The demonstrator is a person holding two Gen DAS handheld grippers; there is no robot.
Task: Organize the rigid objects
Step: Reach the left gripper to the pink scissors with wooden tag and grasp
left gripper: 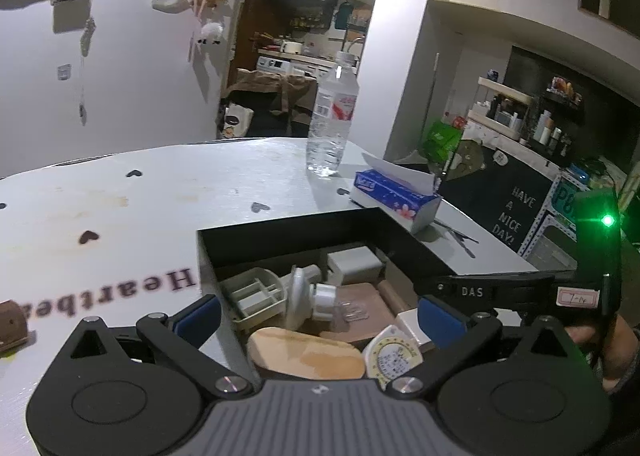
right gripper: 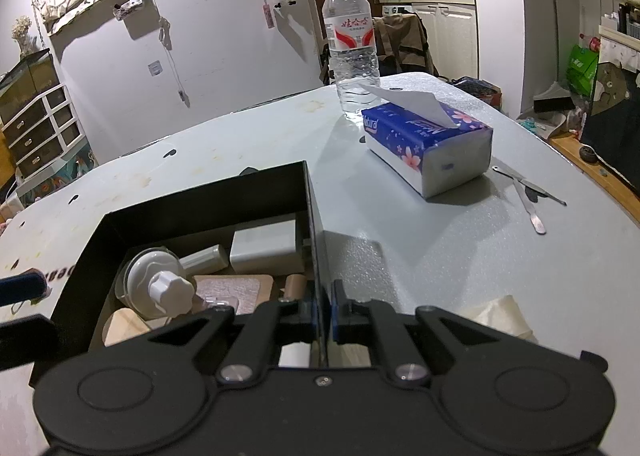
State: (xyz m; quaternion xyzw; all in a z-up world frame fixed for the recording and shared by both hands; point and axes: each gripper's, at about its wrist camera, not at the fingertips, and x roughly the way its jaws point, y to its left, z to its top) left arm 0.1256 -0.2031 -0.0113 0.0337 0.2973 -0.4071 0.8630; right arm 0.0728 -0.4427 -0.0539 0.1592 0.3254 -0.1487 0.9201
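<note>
Left gripper (left gripper: 320, 314) hovers over the near end of the black box (left gripper: 288, 230), fingers (left gripper: 200, 314) spread wide apart with nothing between them, blue pads flanking the box contents; right gripper (right gripper: 320, 310) has its fingers together, clamped on the thin right wall of the black box (wall edge runs straight up between the pads in the right wrist view). The box sits on the pale counter (left gripper: 140, 207), open top, holding the rigid objects: white suction-cup knob piece (left gripper: 310, 296) in the middle, beige slotted tray (left gripper: 254, 298) to its left, grey-white rectangular block (left gripper: 354, 264) at the far end, pinkish flat pad with a clear hook (left gripper: 360, 306) under the knob, oval wooden piece (left gripper: 306, 354) nearest the camera, and a small white piece with a round yellow-ringed label (left gripper: 394, 356) just beside it on the right. Outside the box on the counter: clear water bottle (right gripper: 352, 43) upright at the far edge, blue tissue pack (right gripper: 430, 141) lying just in front of it with a tissue sticking up, thin metal tools (right gripper: 528, 191) right of the pack, a crumpled tissue (right gripper: 500, 316) near the right gripper. A hand (left gripper: 600, 344) shows at the right edge of the left wrist view, holding the other gripper's body. Counter bears heart prints and partial lettering
</note>
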